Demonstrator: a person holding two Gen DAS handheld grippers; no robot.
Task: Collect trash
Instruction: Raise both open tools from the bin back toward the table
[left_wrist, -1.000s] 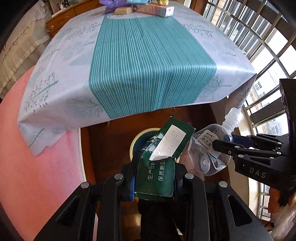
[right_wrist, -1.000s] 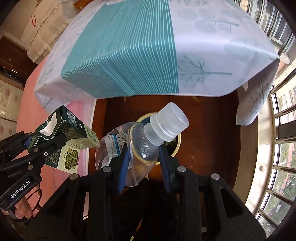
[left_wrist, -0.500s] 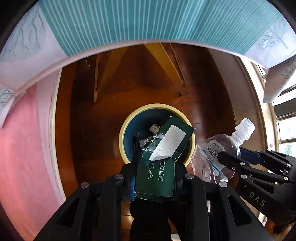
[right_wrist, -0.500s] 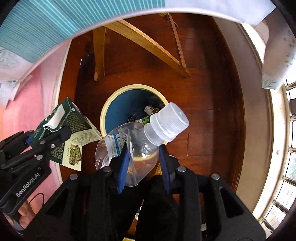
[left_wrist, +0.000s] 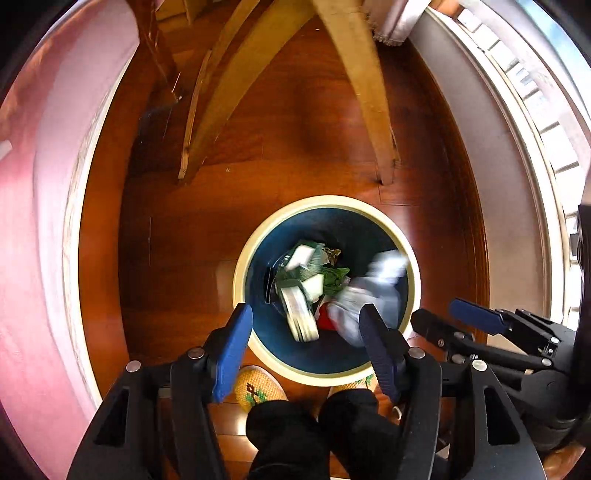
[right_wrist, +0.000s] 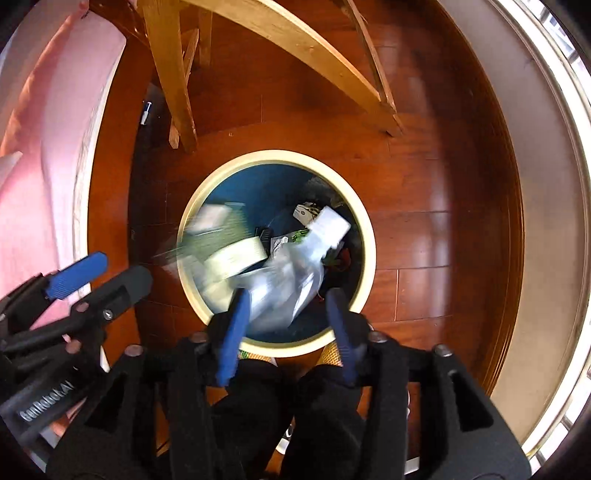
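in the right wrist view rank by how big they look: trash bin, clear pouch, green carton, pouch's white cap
1. trash bin: largest.
2. clear pouch and green carton: alike, both motion-blurred mid-fall, so I won't rank them.
3. white cap: smallest.

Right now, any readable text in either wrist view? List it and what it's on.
"GenRobot.AI": on the body of the left gripper, seen in the right wrist view.
Print on the green carton and the clear pouch falling into the trash bin: motion-blurred, unreadable.
Nothing else legible.
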